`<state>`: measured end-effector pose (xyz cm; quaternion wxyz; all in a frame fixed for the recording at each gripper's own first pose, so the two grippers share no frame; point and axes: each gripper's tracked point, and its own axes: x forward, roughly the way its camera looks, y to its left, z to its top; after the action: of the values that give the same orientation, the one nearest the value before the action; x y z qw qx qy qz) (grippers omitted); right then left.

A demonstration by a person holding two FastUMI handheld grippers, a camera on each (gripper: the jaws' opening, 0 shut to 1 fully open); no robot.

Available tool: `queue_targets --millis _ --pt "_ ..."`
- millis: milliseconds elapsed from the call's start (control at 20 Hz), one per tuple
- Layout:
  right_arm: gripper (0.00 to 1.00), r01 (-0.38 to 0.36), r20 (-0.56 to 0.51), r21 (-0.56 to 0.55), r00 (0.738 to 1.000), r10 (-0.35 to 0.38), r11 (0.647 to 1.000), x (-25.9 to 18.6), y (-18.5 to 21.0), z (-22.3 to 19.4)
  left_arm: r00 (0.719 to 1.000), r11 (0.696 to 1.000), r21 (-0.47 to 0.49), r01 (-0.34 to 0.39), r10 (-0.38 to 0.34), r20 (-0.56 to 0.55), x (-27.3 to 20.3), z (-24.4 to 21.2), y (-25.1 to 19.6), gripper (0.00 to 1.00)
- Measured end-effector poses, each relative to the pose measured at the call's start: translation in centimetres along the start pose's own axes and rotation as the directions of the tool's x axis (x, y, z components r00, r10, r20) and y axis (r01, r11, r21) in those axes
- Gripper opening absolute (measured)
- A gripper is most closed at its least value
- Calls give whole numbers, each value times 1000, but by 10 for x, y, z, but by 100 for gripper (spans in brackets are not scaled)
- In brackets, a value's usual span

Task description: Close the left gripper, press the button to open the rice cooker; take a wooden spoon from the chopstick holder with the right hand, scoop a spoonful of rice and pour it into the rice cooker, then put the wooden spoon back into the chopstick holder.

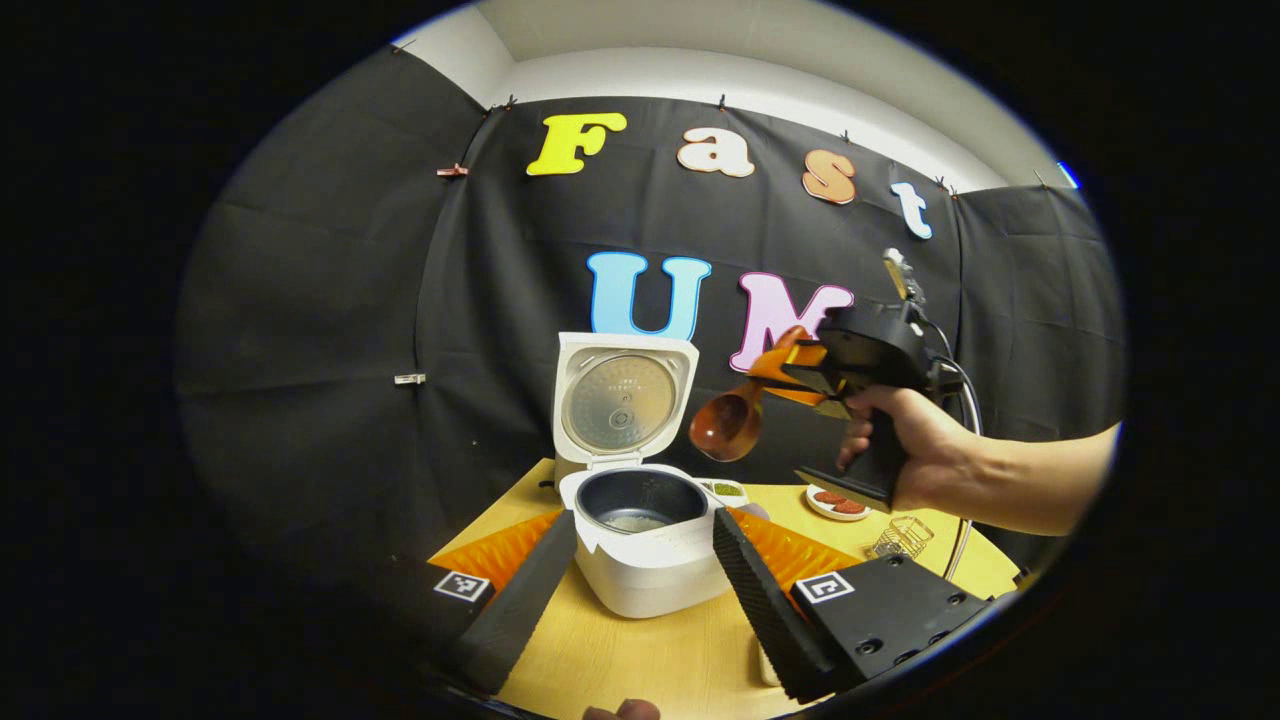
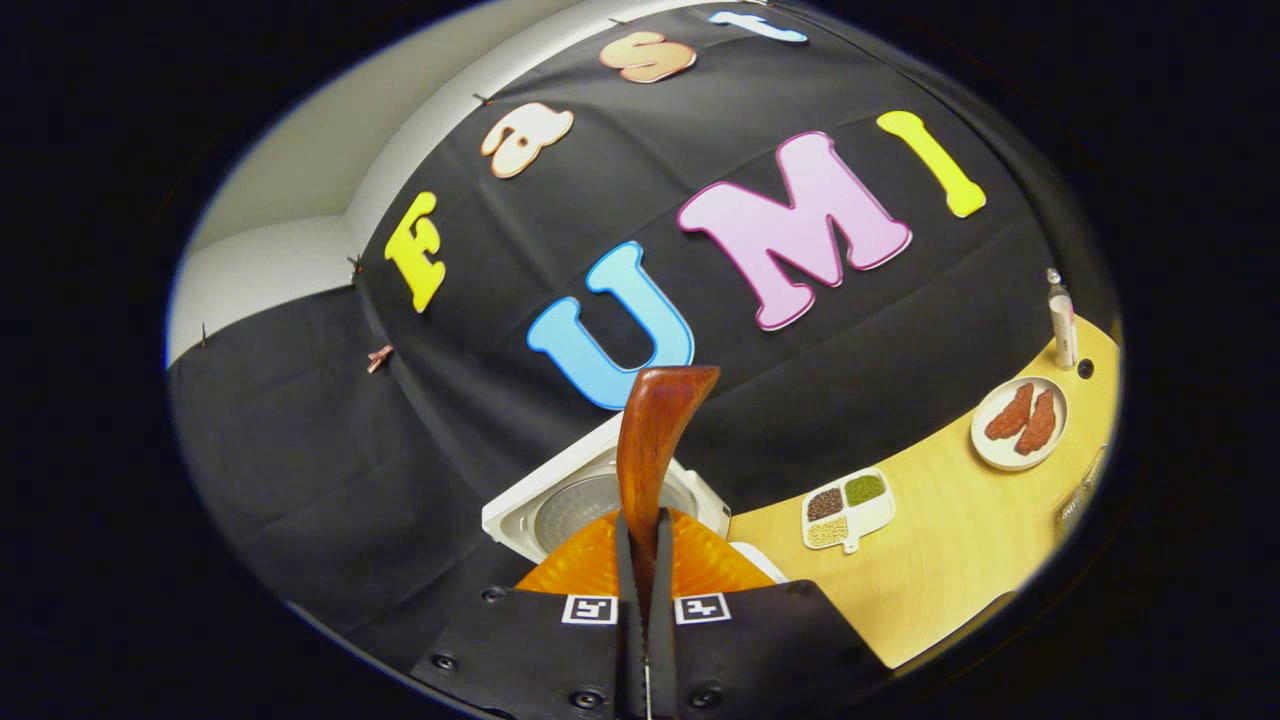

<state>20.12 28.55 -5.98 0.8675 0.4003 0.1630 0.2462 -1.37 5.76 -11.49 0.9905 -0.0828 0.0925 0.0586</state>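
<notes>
- Left gripper view: our left tool (image 1: 640, 560) stands wide, its two fingers flanking the rice cooker (image 1: 645, 545) at 6 o'clock on the bench (image 1: 660, 660).
- The cooker's lid (image 1: 620, 400) stands upright; pale rice lies in the pot.
- At 3 o'clock a hand (image 1: 905, 440) carries the right tool (image 1: 800, 375), clamped on the wooden spoon (image 1: 728, 425), bowl above the pot's right edge.
- Right gripper view: our right tool (image 2: 648, 570) pinches the spoon handle (image 2: 655, 440) at 6 o'clock; a grain tray (image 2: 848, 505) sits at 4 o'clock.

Glossy wood spoon (image 1: 727, 425); matt white plastic cooker (image 1: 650, 560)
</notes>
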Motion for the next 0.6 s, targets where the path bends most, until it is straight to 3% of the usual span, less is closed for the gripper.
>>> queue_targets --millis 300,600 --pt "6 107 113 34 987 -111 994 -75 -96 73 1000 999 20 31 -31 4 9 6 -28 95" --pt "6 272 197 25 942 -272 962 -145 -213 125 998 998 31 56 -56 5 19 14 -59 95"
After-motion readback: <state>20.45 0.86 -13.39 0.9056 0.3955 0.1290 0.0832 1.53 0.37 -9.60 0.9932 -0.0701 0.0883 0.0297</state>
